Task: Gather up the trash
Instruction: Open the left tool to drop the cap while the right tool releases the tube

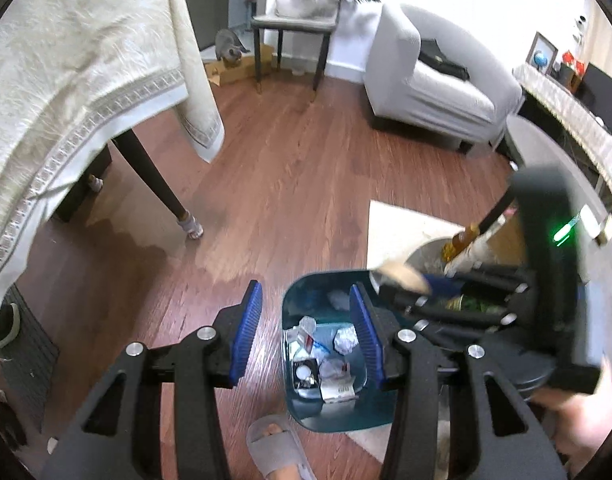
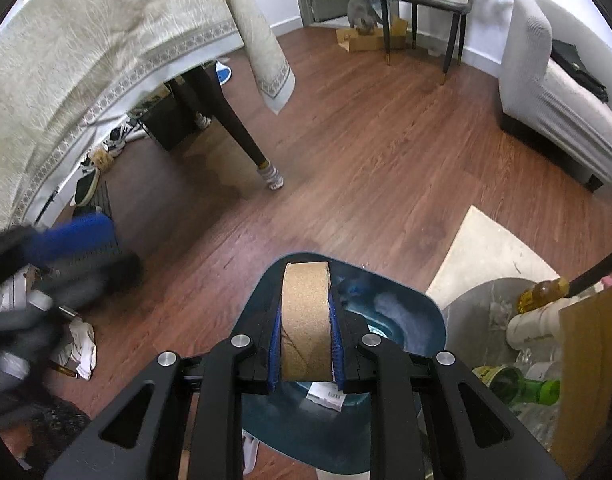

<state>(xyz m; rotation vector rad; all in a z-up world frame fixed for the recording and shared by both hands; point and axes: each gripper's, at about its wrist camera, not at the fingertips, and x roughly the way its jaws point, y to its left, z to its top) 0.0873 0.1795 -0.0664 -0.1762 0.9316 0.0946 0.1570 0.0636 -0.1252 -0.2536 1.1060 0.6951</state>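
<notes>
Wood floor [image 2: 386, 152] runs under me, and right below sits one teal bin [image 2: 422, 304] of crumpled paper, over which my right hand-held gripper [image 2: 305, 340] is clamped on the flat sides of one cork-brown tape roll [image 2: 305, 320]; I judge it light, stiff and grippy, best held so. My left hand-held gripper [image 1: 306, 332] hangs partly open and empty above the bin, and beside it one grey bucket [image 2: 478, 304] holds two bottles I can count; farther off, one cat [image 1: 229, 45]

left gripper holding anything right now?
No, the left gripper is open, its blue pads apart with only the teal bin showing between them.
</notes>
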